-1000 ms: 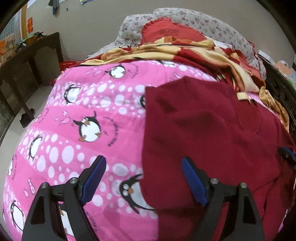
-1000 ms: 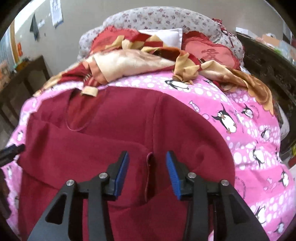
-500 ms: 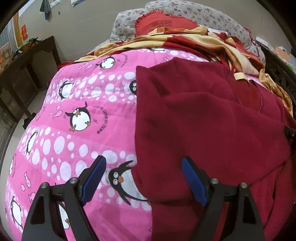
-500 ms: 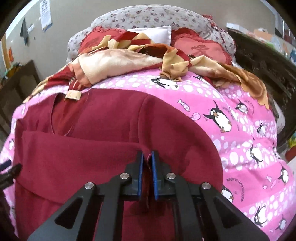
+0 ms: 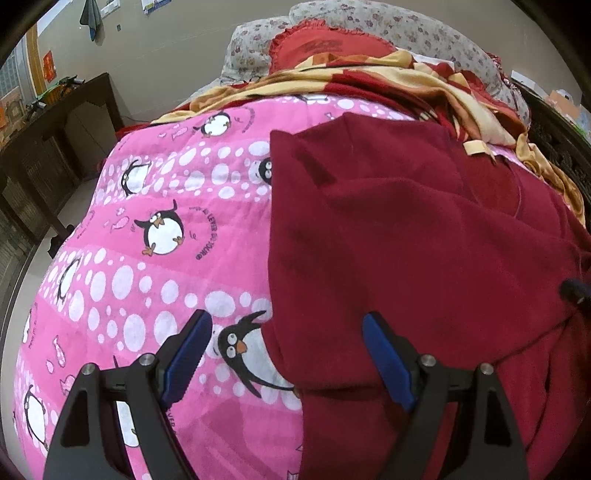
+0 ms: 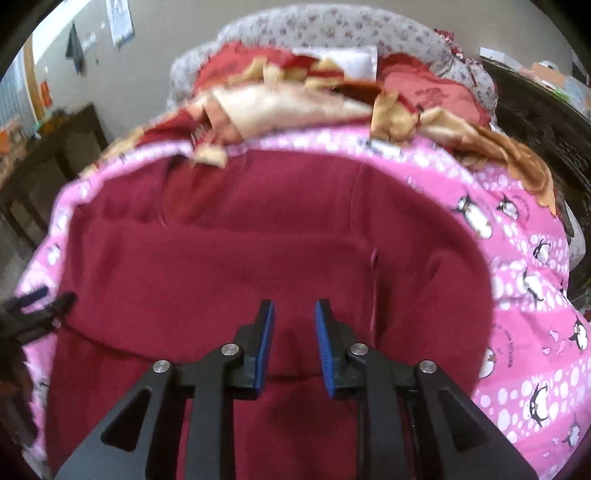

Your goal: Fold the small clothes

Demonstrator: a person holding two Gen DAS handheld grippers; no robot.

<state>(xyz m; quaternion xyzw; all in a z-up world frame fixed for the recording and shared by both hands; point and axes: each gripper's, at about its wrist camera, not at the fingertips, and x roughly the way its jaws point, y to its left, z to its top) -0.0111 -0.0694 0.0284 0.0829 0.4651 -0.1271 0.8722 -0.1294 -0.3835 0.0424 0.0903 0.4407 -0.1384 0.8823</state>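
A dark red fleece garment (image 5: 406, 240) lies spread on a pink penguin-print quilt (image 5: 155, 236), with one sleeve folded across its body. My left gripper (image 5: 286, 354) is wide open and empty, its fingers straddling the garment's left edge just above it. In the right wrist view the same garment (image 6: 277, 251) fills the middle. My right gripper (image 6: 293, 325) is partly open and empty above the garment's lower middle, with the sleeve cuff (image 6: 375, 273) to its right. The left gripper's tips (image 6: 40, 306) show at the far left edge of that view.
A rumpled red and yellow blanket (image 5: 388, 81) and floral pillows (image 5: 369, 26) lie at the head of the bed. A dark wooden desk (image 5: 48, 133) stands to the left on the floor. Dark furniture (image 6: 546, 122) lines the right side.
My right gripper shut on the sleeve cuff, then opened and let it go, moving left of it. My left gripper stayed open and drifted nearer the garment's left edge.
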